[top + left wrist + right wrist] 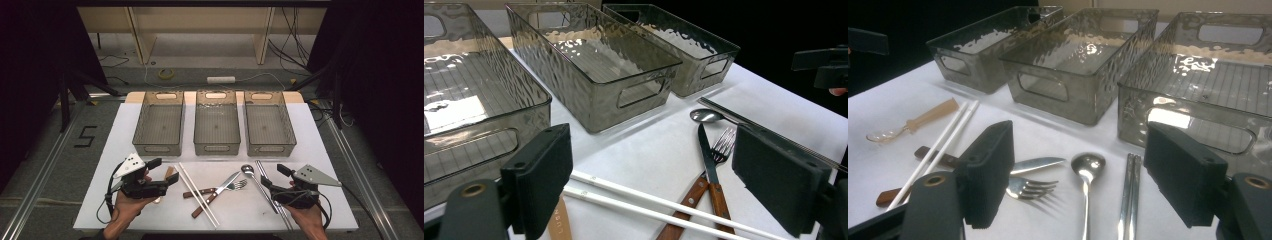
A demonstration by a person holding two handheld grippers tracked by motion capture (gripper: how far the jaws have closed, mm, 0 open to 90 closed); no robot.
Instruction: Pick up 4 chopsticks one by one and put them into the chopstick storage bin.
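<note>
On the white table three grey transparent bins stand in a row at the far side: the left bin, the middle bin and the right bin. All three look empty. The cutlery lies on the near part of the table, between the two hands. The left gripper is held above the near left part of the table with its jaws wide apart and nothing between them; in the left gripper view the white chopsticks pass just below and between its jaws. A small spoon with a light brown handle lies near this gripper. To the right of the chopsticks lie a knife and a fork, both with brown wooden handles, and they cross each other. Further right is a metal spoon, and just beside it the metal chopsticks. The right gripper is held above the near right part of the table, also with its jaws wide apart and empty; in the right gripper view the metal spoon and the metal chopsticks lie between its jaws, not touched by them.
</note>
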